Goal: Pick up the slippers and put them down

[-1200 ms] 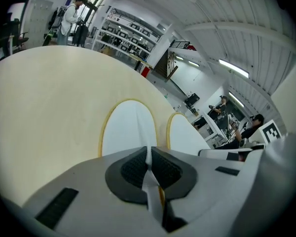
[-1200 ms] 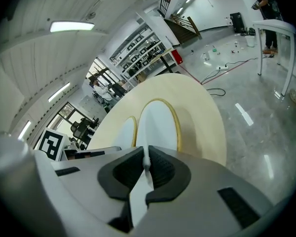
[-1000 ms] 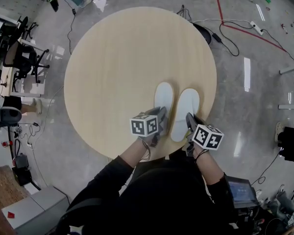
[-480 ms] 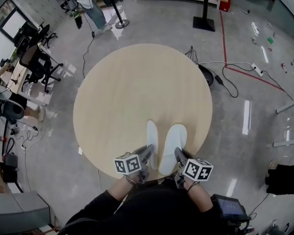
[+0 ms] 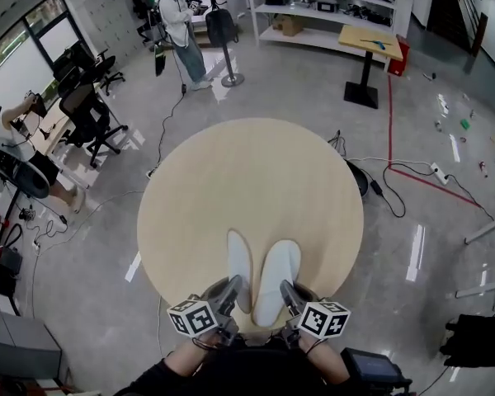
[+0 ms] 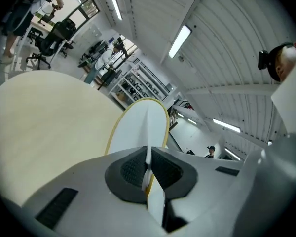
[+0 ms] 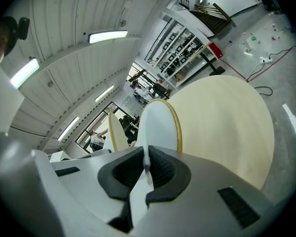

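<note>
Two thin white slippers (image 5: 240, 262) (image 5: 279, 280): side by side over near edge of round pale wooden table (image 5: 231, 180).
Left gripper (image 5: 233, 287): jaws clamped on left slipper (image 6: 140, 127).
Right gripper (image 5: 287, 290): jaws clamped on right slipper (image 7: 158, 127).

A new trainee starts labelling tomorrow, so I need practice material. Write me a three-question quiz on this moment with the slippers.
1. True or false: the left hand-held gripper is open and empty.
2. The table is: A round, B square, C triangular.
3. Fill in: the right hand-held gripper is shut on a white ____.

Key:
1. False. It is shut on the left slipper.
2. A.
3. Slipper. It is the right slipper.
</note>
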### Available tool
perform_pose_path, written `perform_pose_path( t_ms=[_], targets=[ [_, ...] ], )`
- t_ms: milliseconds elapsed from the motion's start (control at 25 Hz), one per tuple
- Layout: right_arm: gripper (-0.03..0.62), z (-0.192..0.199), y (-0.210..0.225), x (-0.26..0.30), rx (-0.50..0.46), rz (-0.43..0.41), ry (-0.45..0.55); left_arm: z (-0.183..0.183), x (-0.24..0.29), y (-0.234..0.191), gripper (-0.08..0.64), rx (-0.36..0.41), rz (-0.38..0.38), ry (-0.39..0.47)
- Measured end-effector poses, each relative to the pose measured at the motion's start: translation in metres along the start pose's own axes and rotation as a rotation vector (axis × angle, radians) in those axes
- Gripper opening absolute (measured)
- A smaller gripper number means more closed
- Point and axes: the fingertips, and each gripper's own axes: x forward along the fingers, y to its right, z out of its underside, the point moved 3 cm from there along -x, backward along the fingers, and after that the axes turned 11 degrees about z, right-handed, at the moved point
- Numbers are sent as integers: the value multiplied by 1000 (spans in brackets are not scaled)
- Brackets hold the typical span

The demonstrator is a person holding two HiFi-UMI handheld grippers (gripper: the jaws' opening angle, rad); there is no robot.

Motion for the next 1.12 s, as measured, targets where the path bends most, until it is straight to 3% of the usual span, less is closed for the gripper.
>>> perform_pose_path(
  t_ms=[200,400,800,1120],
  targets=[
    [29,-3,-44,5,-64,-14,17,-51,-32,17,32,64,74,119],
    [29,15,-88,22,-86,1,43,-75,-84,2,32,76,111,161],
    [29,85,-192,70,-143,53,58,-117,-217,-72,32,79,98,193],
    [29,138,-240,105,-160,86,-3,-126,-288,-125,32,41,46,179]
  ],
)
